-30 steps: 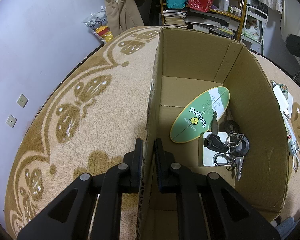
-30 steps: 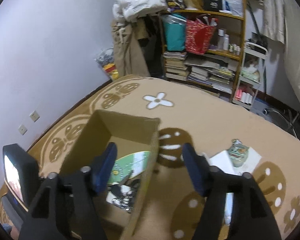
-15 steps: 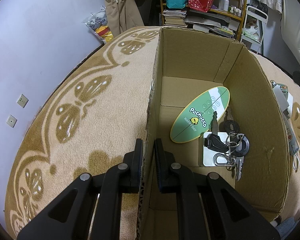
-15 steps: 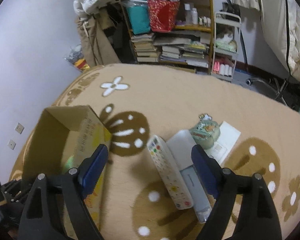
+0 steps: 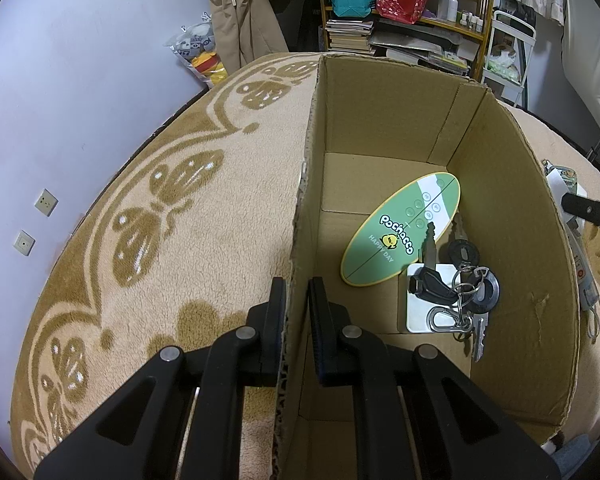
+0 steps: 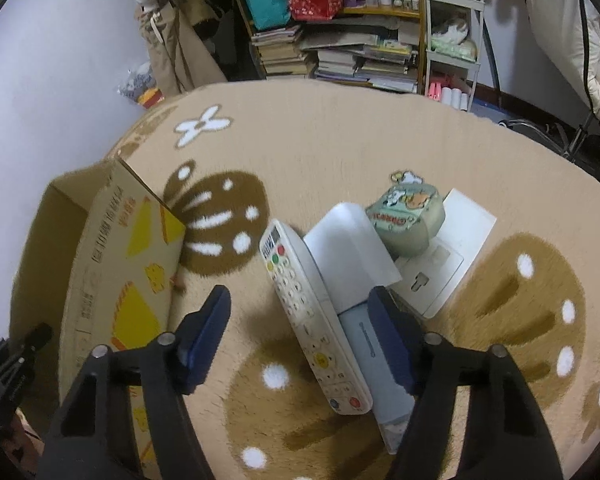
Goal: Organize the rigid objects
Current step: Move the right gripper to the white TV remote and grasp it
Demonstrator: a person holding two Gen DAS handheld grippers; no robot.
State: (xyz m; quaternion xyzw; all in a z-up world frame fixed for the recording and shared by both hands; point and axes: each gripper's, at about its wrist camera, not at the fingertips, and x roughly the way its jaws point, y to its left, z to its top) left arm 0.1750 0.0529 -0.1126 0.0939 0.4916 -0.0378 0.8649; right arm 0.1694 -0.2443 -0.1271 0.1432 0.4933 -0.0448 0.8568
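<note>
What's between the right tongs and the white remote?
Only bare carpet: in the right wrist view, the open right tongs hang above the white remote.

Matt corrugated cardboard box (image 5: 496, 184), fluffy pile carpet (image 5: 204, 248), shiny metal keys (image 5: 466, 300)

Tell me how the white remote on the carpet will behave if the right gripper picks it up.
The remote looks stiff and probably light. It is long, so gripped near one end it may tilt. It leans on the case beside it, which might shift.

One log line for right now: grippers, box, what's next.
left gripper: shut on cardboard box wall | right gripper: open over remote | in box: keys, green card | next: likely grasp remote
</note>
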